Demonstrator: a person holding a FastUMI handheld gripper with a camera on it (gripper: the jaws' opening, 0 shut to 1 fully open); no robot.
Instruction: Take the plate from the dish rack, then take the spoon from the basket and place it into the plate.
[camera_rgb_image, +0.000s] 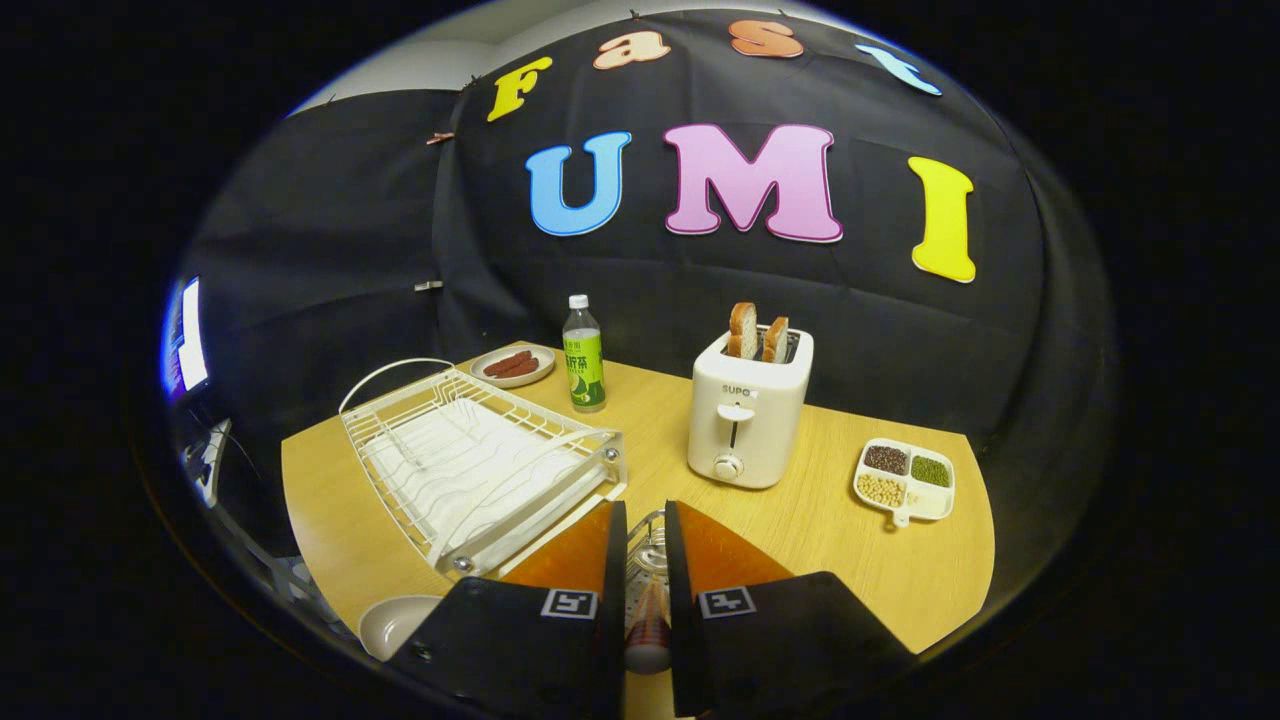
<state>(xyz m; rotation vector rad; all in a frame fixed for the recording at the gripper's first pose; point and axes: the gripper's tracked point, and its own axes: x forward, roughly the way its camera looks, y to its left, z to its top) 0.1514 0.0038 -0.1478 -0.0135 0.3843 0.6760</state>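
The spoon (647, 625) sits between my gripper's (645, 520) fingers, seen as a narrow strip in the gap: a handle with reddish and pale bands and a rounded pale end nearest the camera. Both fingers stand close together with that handle in the slim gap, and I read them as pinching it, though the contact faces are hidden from me. Just ahead of the fingertips I see a wire basket (650, 545), mostly covered by the fingers.

The plate (395, 622) lies flat on the wooden table (820, 520), pale and round, beside my left finger and just in front of the near corner of the dish rack (480, 460). The white wire rack stands to the left of the fingers, and I can see no dishes in it.

Beyond the fingers I count one white toaster (748, 410) with two slices of bread (757, 335) standing up in its slots. Left of it stands one green-labelled bottle (584, 355) with a white cap, and beside that one small dish of sausages (513, 366). To the right of the toaster is one divided white tray (905, 478) holding three sorts of beans or grains: dark, green and pale.

Nothing stands between the fingers and the plate
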